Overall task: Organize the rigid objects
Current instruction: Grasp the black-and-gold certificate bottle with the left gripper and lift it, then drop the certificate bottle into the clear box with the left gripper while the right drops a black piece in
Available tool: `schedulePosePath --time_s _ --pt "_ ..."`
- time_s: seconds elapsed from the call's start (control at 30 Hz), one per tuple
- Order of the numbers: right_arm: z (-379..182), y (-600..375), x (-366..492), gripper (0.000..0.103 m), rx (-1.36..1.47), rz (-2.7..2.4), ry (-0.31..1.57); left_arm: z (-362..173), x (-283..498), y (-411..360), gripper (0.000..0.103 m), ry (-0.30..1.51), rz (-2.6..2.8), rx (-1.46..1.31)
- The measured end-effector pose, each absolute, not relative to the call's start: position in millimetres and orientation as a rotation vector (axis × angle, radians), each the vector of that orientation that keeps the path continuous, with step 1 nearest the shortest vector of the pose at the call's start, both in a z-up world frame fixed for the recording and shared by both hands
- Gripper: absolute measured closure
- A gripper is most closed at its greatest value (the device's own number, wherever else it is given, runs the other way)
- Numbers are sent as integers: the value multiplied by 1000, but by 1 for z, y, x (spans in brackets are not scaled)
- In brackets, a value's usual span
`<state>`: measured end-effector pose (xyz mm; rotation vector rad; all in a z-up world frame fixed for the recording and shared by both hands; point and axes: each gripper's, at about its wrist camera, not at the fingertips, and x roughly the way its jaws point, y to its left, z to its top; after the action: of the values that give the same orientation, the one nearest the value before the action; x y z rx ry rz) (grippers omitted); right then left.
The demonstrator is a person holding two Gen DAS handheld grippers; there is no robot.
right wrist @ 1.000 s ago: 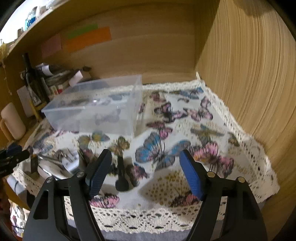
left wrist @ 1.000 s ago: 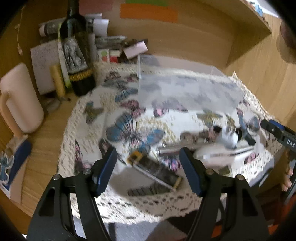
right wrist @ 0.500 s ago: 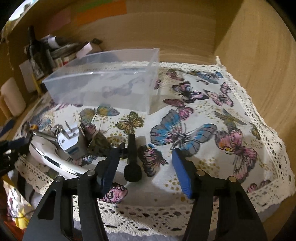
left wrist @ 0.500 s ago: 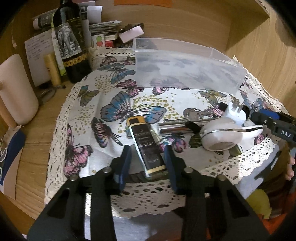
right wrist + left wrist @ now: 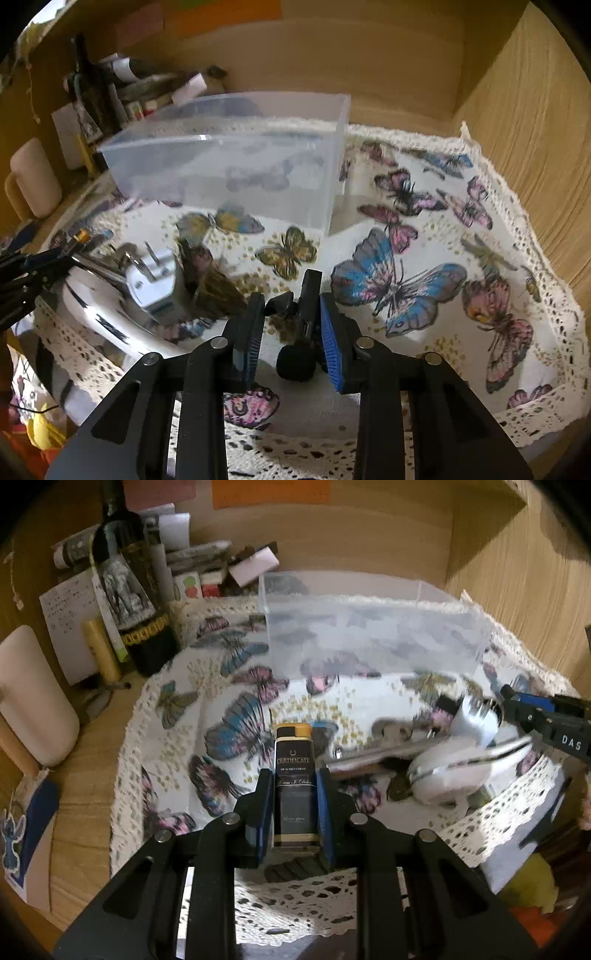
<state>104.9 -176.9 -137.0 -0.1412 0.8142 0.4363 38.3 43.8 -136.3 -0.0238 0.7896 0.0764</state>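
Wooden shelf point(image 5: 88, 775) — butterfly cloth point(image 5: 424, 236), dark bottle point(image 5: 136, 602), cream mug point(image 5: 33, 698).

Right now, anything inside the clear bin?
Nothing solid shows in the bin. Dark shapes on its walls look like the butterfly cloth seen through the plastic. The hazy walls hide the far corners of the floor.

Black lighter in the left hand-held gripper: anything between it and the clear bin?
Nothing visible. The left hand-held gripper is shut on the black lighter, and only bare butterfly cloth lies between it and the clear bin. The pile of metal parts sits off to the right.
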Motion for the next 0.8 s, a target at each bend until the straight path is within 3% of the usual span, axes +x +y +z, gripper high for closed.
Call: schedulePosePath --time_s 0.4,0.8 --pt "-72 -183 110 76 -66 398 603 -64 59 38 80 571 45 8" --pt "-17 -158 138 76 -106 418 461 -31 125 39 80 548 -30 -42"
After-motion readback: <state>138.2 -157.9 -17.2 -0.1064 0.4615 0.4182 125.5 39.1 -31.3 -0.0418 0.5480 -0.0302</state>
